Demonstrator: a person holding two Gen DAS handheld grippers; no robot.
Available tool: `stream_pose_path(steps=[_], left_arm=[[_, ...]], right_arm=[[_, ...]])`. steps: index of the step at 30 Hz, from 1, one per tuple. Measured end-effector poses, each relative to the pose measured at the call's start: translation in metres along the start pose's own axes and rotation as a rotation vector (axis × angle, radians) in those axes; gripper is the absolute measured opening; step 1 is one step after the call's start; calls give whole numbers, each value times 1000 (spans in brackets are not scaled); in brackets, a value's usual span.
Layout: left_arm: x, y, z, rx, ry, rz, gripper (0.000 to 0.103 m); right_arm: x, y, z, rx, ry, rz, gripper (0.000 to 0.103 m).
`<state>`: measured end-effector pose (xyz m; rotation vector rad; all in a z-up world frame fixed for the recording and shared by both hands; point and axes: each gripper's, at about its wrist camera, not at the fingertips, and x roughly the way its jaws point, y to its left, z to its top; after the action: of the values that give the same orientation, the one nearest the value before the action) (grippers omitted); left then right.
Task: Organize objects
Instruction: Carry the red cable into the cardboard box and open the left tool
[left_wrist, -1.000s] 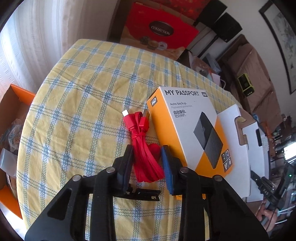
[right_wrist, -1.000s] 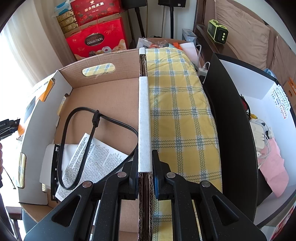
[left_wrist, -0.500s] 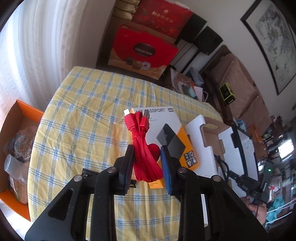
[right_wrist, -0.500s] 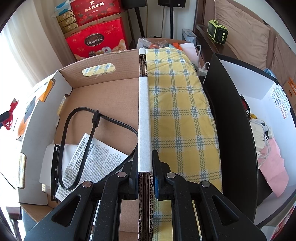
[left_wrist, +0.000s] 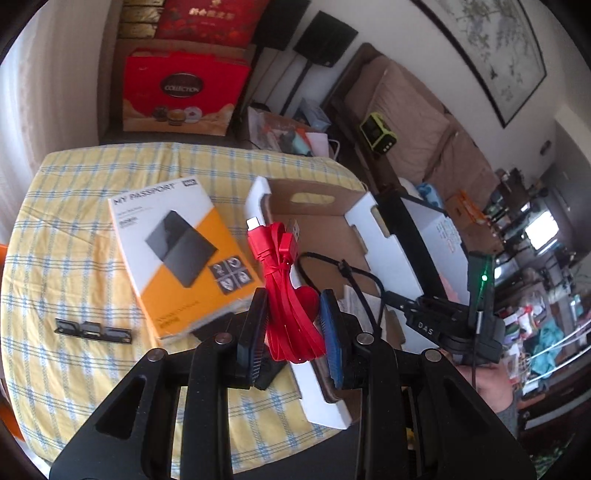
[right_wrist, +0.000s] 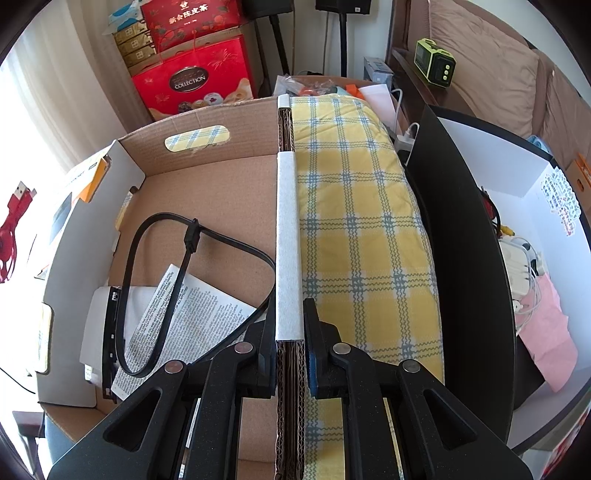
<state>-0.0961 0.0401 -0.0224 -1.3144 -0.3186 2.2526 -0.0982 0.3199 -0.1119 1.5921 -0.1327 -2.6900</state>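
My left gripper is shut on a coiled red USB cable and holds it in the air above the near left wall of the open cardboard box. The cable also shows at the left edge of the right wrist view. My right gripper is shut on the box's right wall. Inside the box lie a black cable and a printed leaflet. An orange and white My Passport box lies on the checked tablecloth, left of the cardboard box.
A small black bracket lies on the cloth at the left. Red gift boxes stand behind the table. A black-edged white bin with chargers stands right of the table. A sofa is at the back right.
My left gripper has lifted the red cable off the table and carried it right, from beside the My Passport box to over the cardboard box's edge. My right gripper has not moved.
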Motion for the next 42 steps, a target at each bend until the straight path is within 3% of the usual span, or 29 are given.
stream_pose_path(steps=[12,30,31,33,42], left_arm=[[59,-79,-29,160,145,-78,26],[102,-114,-51,226,248,-116,27],[102,-113,-51,223,251,-118,30],[99,-111,-50,211,245,-120,46],[45,-79,-32,191,114,-62,65]], right_arm=[[0,-1,0,18,0,20,11],[-14,-9,4,56,-16,55,13],[-15,-9,4,56,-17,55,13],[-16,-10,4,59,-19,56,14],[-17,-11,3,53,-23,51,15]])
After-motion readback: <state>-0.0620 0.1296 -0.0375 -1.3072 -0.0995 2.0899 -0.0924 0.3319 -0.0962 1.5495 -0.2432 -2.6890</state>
